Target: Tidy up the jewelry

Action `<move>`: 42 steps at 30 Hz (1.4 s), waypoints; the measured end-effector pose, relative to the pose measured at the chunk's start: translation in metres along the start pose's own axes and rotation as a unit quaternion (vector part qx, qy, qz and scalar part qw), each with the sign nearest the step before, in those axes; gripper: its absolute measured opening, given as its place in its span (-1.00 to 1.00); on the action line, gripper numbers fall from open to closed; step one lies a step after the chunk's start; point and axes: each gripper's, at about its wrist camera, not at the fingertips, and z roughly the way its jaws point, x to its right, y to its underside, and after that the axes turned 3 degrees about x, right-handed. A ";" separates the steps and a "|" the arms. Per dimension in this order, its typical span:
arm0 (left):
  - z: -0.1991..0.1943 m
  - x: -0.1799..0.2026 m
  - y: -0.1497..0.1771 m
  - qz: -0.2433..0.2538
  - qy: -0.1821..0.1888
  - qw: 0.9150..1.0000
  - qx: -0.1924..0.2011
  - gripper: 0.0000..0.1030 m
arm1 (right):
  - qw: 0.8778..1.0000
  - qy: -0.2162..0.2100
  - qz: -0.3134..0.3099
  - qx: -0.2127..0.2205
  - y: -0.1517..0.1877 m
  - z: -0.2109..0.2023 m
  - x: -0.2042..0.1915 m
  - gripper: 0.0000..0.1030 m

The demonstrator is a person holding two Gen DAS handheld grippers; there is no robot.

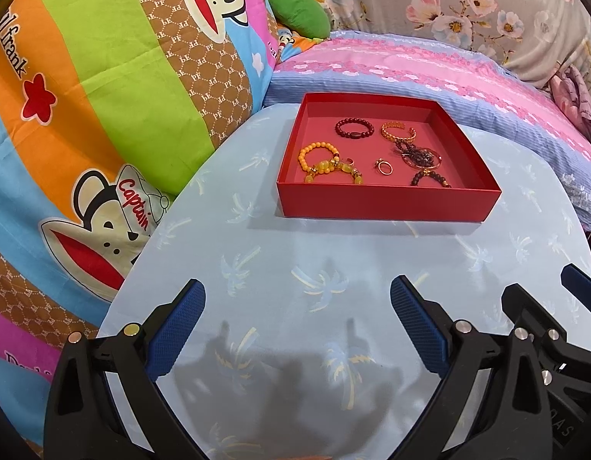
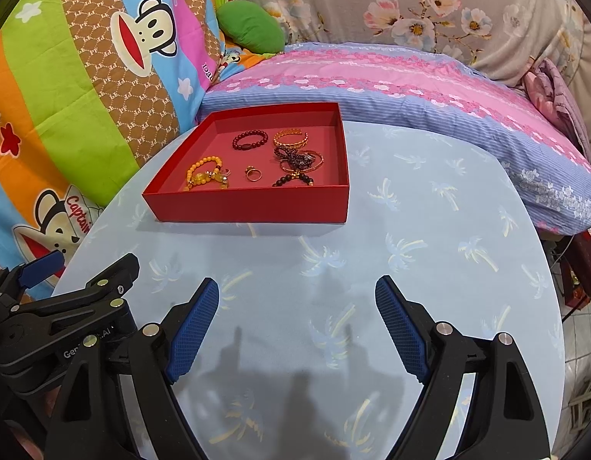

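Jewelry sits gathered inside a shallow red box (image 1: 387, 201) on a light blue table (image 1: 295, 253) printed with pale palm trees. At the box's back lie a dark red bead bracelet (image 1: 354, 128) and, to its right, a gold cuff bangle (image 1: 398, 131). At front left, an orange bead bracelet (image 1: 312, 153) touches a yellow bead bracelet (image 1: 334, 170); where one ends and the other begins is hard to make out. A gold ring (image 1: 384, 168) lies near the centre, with a smaller piece just beside it that is too small to identify. At right, a tangle of dark beads and thin gold hoops (image 1: 420, 157) overlaps itself, so the count of pieces cannot be told. From the right wrist view the near wall of the box hides the lower edge of the front pieces.

The left gripper (image 1: 297, 329) hovers above the table, well short of the box, jaws spread wide and holding nothing. The right gripper (image 2: 297, 326) hangs likewise, jaws wide and empty. Each gripper appears only partly in the other's view, cut off at the frame edge.

Behind the table lie a cartoon-monkey quilt (image 1: 104, 76), a pink and blue pillow (image 1: 429, 73), a green cushion (image 1: 299, 9) and floral fabric (image 1: 468, 4). Items at the far right edge of the right wrist view are too distorted to name.
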 end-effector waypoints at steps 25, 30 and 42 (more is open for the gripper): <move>0.002 0.000 0.002 0.004 -0.003 1.000 -0.003 0.76 | 1.000 0.001 -0.001 -0.001 0.000 0.000 0.000 0.57; 0.002 0.000 0.001 0.004 -0.003 1.000 -0.004 0.76 | 1.000 0.000 0.000 0.000 0.000 0.001 0.000 0.57; 0.002 -0.001 0.000 0.004 -0.003 1.000 -0.004 0.75 | 1.000 0.001 -0.002 0.000 0.001 0.002 -0.001 0.57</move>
